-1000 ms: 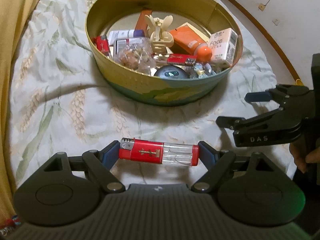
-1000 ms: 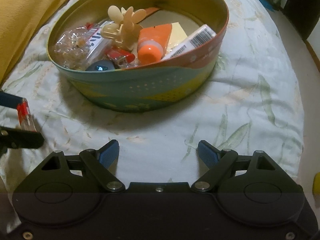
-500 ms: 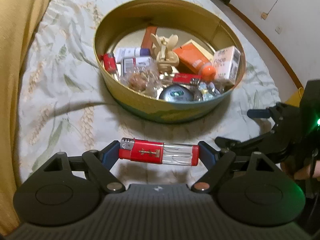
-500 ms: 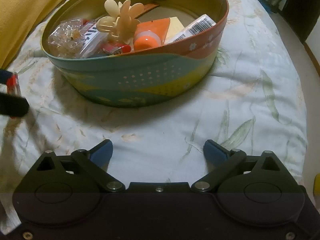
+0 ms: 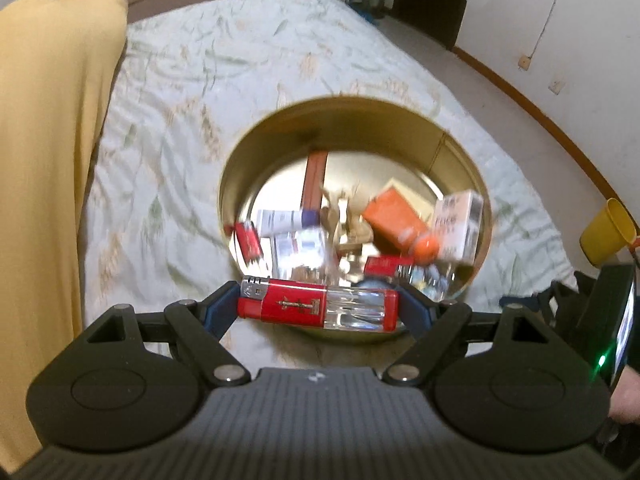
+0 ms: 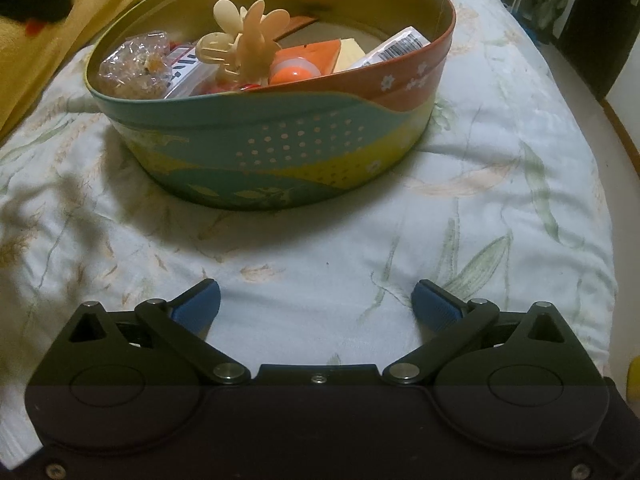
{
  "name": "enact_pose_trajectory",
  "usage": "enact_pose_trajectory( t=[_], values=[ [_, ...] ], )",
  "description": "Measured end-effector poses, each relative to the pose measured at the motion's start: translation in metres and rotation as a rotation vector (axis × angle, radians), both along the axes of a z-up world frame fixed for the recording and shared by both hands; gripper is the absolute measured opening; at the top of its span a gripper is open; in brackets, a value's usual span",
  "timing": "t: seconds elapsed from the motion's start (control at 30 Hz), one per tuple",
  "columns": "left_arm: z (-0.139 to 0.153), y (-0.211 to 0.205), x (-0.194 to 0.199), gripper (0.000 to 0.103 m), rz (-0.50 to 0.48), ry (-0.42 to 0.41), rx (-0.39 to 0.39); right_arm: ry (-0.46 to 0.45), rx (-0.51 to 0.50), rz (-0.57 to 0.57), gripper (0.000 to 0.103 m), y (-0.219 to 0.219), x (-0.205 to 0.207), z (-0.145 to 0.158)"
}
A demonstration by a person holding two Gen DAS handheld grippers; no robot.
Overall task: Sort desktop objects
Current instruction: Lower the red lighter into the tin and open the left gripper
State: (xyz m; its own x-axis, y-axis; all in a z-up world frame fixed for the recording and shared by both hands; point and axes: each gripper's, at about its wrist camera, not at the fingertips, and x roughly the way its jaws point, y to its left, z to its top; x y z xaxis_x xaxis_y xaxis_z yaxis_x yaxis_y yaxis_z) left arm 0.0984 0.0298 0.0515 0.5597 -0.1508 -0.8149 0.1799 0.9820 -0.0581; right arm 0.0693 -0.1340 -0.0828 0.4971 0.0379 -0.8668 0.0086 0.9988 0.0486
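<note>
Tin [image 5: 460, 160] on bed [image 5: 280, 60], already crowded. Lighter [image 5: 318, 309], raised just before near rim, clamped endwise between left gripper [image 5: 318, 312] fingers: light, rigid, slick plastic, best pinched by ends. Right gripper [image 6: 316, 306] fingers just spread wide, empty.

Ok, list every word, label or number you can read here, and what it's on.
"Face": pale box in the tin, blurred, reading uncertain.
Barcode and digits on the white box: too small to read.
Lettering on the white tube: blurred, unreadable.
Lighter in the left gripper: an emblem only, no words.
</note>
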Motion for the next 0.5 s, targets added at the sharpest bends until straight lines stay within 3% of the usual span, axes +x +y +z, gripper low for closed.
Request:
enact_pose_trajectory(
  t=[0.3, 0.5],
  values=[
    [0.023, -0.013, 0.040, 0.083, -0.045, -0.061, 0.038, -0.017, 0.006, -0.004, 0.103, -0.002, -0.002, -0.001],
    [0.029, -0.018, 0.062, 0.086, -0.054, -0.099, 0.022, -0.022, 0.004, -0.006, 0.103, -0.002, -0.003, -0.002]
  ],
)
